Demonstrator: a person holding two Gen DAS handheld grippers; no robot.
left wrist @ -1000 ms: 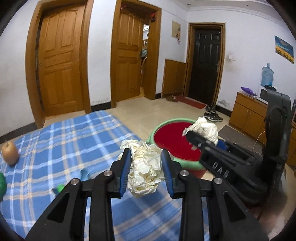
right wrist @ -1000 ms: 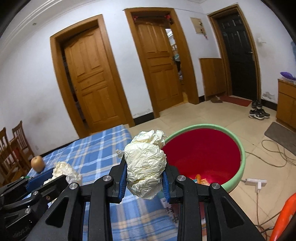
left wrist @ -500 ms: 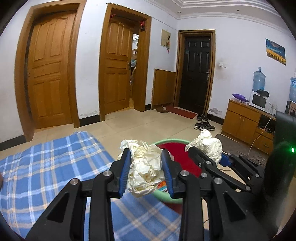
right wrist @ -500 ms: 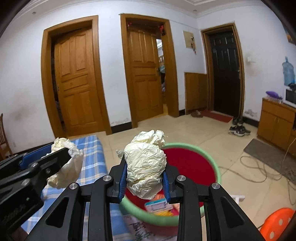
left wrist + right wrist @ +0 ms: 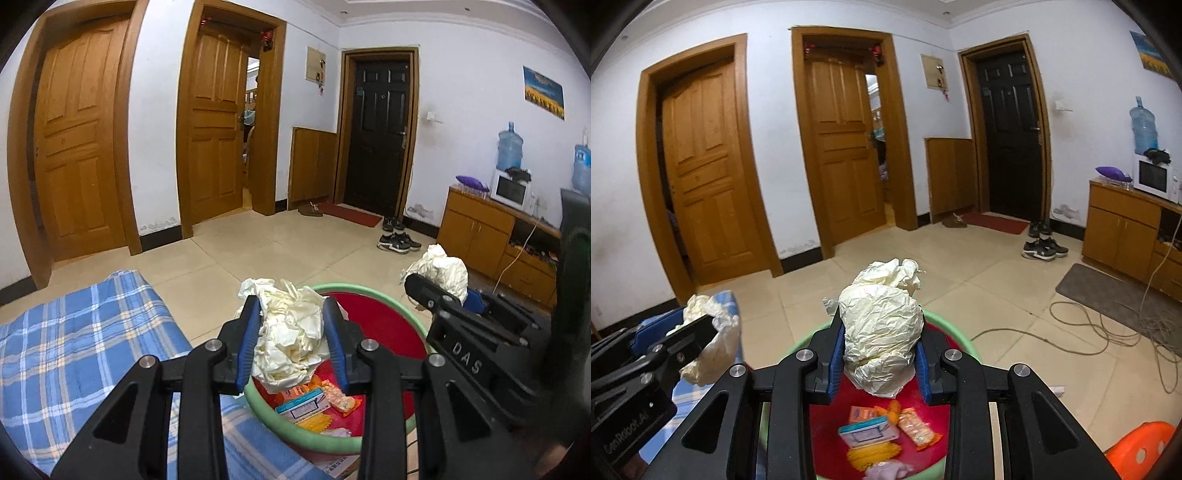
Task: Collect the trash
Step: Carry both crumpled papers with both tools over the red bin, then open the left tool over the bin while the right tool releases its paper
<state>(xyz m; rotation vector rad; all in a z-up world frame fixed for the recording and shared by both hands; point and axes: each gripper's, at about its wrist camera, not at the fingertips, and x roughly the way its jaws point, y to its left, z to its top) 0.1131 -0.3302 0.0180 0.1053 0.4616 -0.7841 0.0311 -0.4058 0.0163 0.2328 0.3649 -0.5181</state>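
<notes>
My left gripper (image 5: 291,345) is shut on a crumpled cream paper ball (image 5: 290,338) and holds it over the near rim of a green basin with a red inside (image 5: 376,321). My right gripper (image 5: 880,360) is shut on a second crumpled paper ball (image 5: 881,332), held above the same basin (image 5: 827,413). Wrappers and a small box (image 5: 868,435) lie in the basin. Each gripper shows in the other's view: the right one (image 5: 424,291) at the right, the left one (image 5: 698,332) at the left.
A blue plaid bed (image 5: 74,354) lies at the left. The basin stands on a tiled floor (image 5: 277,251). Cables (image 5: 1108,332), a grey mat (image 5: 1108,295), shoes (image 5: 1039,249), a wooden cabinet (image 5: 1123,232) and an orange stool (image 5: 1141,450) are to the right.
Both grippers have swung right from above the bed to above the basin, each still holding its paper ball. The basin's contents have come into view.
</notes>
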